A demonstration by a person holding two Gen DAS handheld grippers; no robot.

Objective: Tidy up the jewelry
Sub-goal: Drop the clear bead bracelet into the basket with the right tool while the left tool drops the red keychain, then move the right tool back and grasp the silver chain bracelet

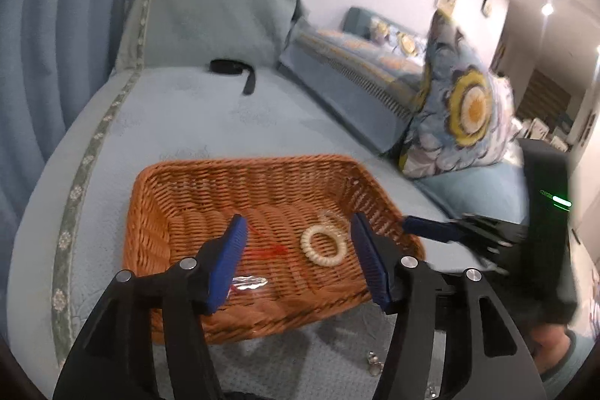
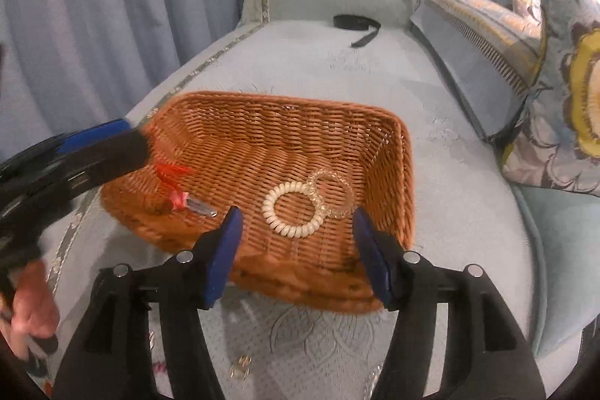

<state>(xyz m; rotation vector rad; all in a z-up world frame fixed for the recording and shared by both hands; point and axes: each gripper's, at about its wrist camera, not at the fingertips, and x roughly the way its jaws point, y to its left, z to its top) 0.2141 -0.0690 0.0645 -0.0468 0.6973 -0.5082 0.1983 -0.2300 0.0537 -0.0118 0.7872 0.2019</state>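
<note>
**Woven basket, both tools apart**

Left wrist: your left gripper (image 1: 298,231) gapes empty over the rectangular wicker basket (image 1: 240,175); a cream coiled ring (image 1: 323,245) lies inside.

Right wrist: your right gripper (image 2: 294,225) gapes too, beside a clear coil (image 2: 333,192) and red clip (image 2: 176,190).

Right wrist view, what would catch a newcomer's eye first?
The orange wicker basket sits mid-frame on the pale blue quilted sofa seat. Inside it lie a cream spiral hair tie overlapping a clear one, with a red hair clip at its left. A flowered cushion leans at the right.
</note>
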